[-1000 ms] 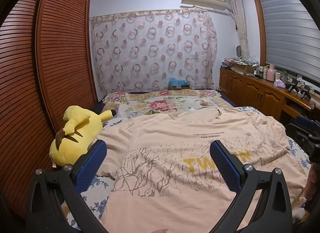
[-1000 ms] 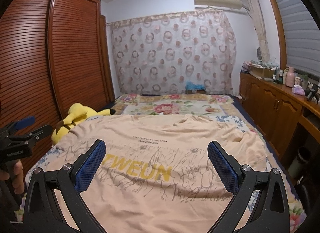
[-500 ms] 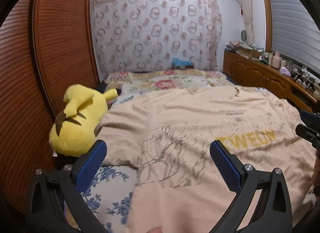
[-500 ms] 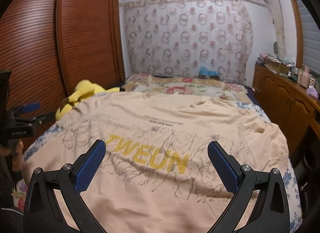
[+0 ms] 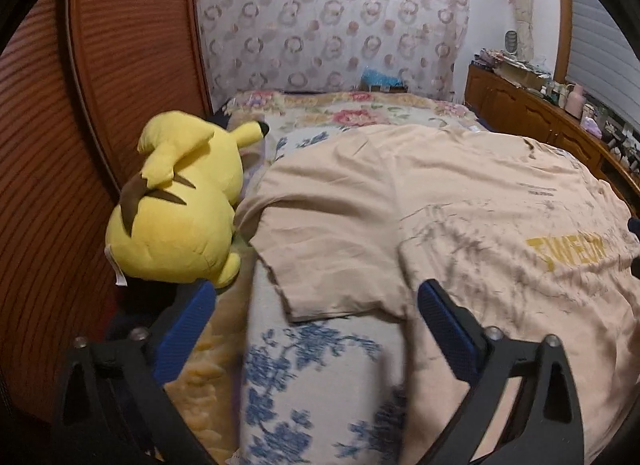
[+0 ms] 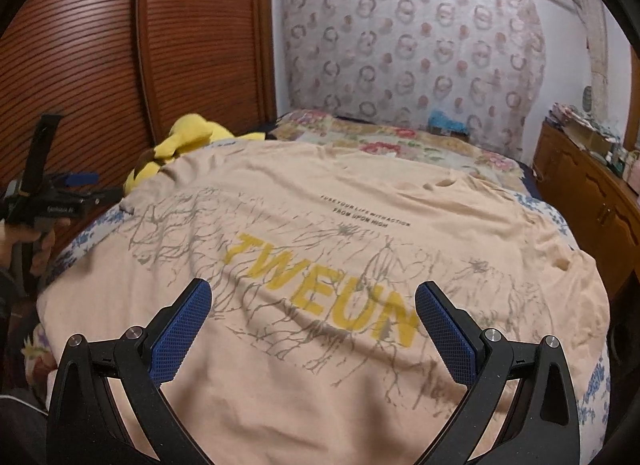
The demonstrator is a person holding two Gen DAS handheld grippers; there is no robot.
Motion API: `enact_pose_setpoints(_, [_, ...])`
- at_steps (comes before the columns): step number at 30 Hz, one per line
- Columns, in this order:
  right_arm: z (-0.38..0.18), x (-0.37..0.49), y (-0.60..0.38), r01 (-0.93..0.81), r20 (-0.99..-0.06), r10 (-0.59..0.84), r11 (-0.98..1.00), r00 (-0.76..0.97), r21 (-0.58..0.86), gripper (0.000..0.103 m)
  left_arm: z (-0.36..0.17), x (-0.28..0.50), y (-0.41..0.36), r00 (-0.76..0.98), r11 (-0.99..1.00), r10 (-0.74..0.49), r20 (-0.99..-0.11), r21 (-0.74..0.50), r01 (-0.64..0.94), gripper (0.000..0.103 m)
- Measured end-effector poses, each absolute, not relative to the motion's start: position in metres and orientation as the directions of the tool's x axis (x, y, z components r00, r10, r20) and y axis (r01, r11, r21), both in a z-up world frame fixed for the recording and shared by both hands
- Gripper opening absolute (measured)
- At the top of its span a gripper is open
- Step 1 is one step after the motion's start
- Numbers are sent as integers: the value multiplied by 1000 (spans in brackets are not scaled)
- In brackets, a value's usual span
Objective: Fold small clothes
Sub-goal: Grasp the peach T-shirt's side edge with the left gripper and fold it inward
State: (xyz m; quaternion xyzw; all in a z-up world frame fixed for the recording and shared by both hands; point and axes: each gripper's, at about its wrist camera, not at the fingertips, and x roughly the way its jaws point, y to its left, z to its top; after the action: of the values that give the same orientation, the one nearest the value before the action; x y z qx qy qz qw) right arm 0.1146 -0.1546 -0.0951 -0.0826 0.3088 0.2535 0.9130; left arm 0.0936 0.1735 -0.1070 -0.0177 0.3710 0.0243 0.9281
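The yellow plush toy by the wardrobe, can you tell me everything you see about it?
The yellow plush toy looks soft and fuzzy, with brown stripes on its back, black-tipped ears and a white tag at its bottom. It lies on its side at the edge of the bed, facing away, close to the slatted wooden wardrobe. The sleeve of the peach T-shirt reaches right up to it.

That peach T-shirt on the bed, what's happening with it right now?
A person holds a gripper in each hand over a peach T-shirt spread flat, print side up, on the bed. The left gripper points at the sleeve near the yellow plush toy; its jaws have just been closing a little but are wide, with only the sleeve's hem between them, ungripped. The right gripper hovers open over the yellow lettering. No fold is made yet.
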Motion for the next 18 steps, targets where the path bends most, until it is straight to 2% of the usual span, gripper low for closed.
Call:
enact_pose_setpoints(3, [-97, 119, -149, -529, -622, 420, 849, 661, 11, 103, -113, 101, 183, 700, 998, 22, -713, -26, -59, 90])
enact_pose_setpoints(4, [-98, 119, -147, -533, -627, 422, 846, 655, 12, 103, -115, 103, 186, 696, 998, 14, -718, -34, -55, 80])
enact_pose_setpoints(5, [-100, 120, -145, -540, -632, 427, 841, 647, 15, 103, -116, 104, 187, 690, 998, 3, -724, -45, -51, 65])
enact_pose_setpoints(7, [-101, 121, -142, -548, -639, 431, 836, 637, 18, 103, -121, 110, 189, 673, 997, -25, -739, -72, -42, 56])
enact_pose_setpoints(13, [-104, 121, -135, -566, -651, 449, 824, 612, 36, 103, -129, 134, 193, 628, 998, -23, -778, -56, -33, 53])
enact_pose_setpoints(15, [-103, 120, -134, -570, -651, 453, 821, 609, 38, 103, -131, 140, 195, 619, 998, -23, -785, -59, -38, 46])
enact_pose_setpoints(17, [-100, 116, -133, -568, -645, 449, 823, 619, 29, 103, -130, 142, 197, 624, 998, -8, -782, -47, -46, 32])
enact_pose_setpoints(18, [-97, 115, -133, -565, -640, 446, 825, 626, 22, 103, -130, 142, 198, 625, 998, -5, -781, -44, -47, 29])
